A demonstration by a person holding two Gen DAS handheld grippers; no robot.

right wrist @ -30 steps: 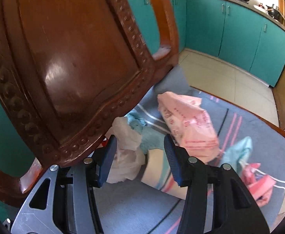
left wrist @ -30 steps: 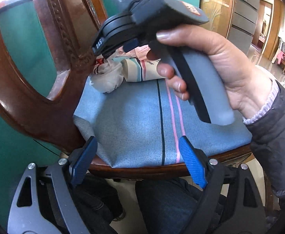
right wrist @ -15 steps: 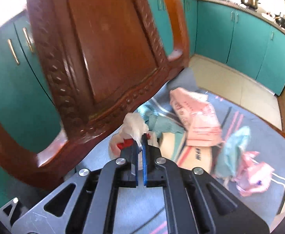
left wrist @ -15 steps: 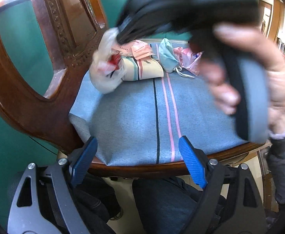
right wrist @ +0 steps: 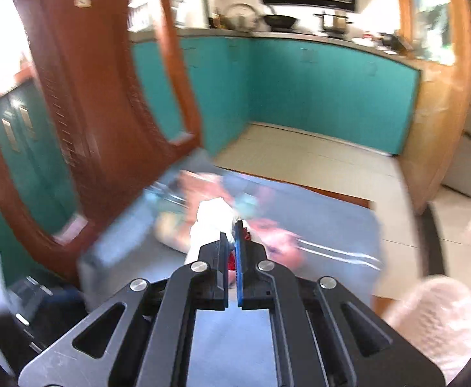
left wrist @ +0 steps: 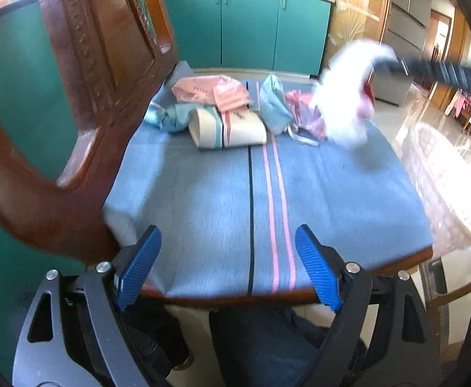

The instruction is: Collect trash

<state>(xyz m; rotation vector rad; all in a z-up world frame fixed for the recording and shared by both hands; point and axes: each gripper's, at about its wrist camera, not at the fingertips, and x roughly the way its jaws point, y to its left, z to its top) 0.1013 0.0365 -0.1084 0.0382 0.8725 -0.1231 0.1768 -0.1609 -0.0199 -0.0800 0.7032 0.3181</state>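
Trash lies at the back of a blue-cushioned chair seat (left wrist: 222, 193): a pink wrapper (left wrist: 209, 92), a cream striped packet (left wrist: 229, 127), a teal wrapper (left wrist: 275, 104) and a pink crumpled bag (left wrist: 303, 114). My right gripper (right wrist: 232, 235) is shut on a white plastic bag (right wrist: 209, 222) with something red inside and holds it in the air; the bag shows blurred in the left wrist view (left wrist: 348, 96), above the seat's right side. My left gripper (left wrist: 225, 258) is open and empty at the seat's front edge.
The carved wooden chair back (left wrist: 83, 80) rises on the left. Teal cabinets (left wrist: 248, 25) stand behind. A pale translucent bag (right wrist: 435, 319) is at the lower right of the right wrist view, and shows right of the chair (left wrist: 442, 174) in the left wrist view.
My right gripper closed on the white bag beside the chair back, lifted it and carried it to the right across the seat. My left gripper has stayed open at the front edge.
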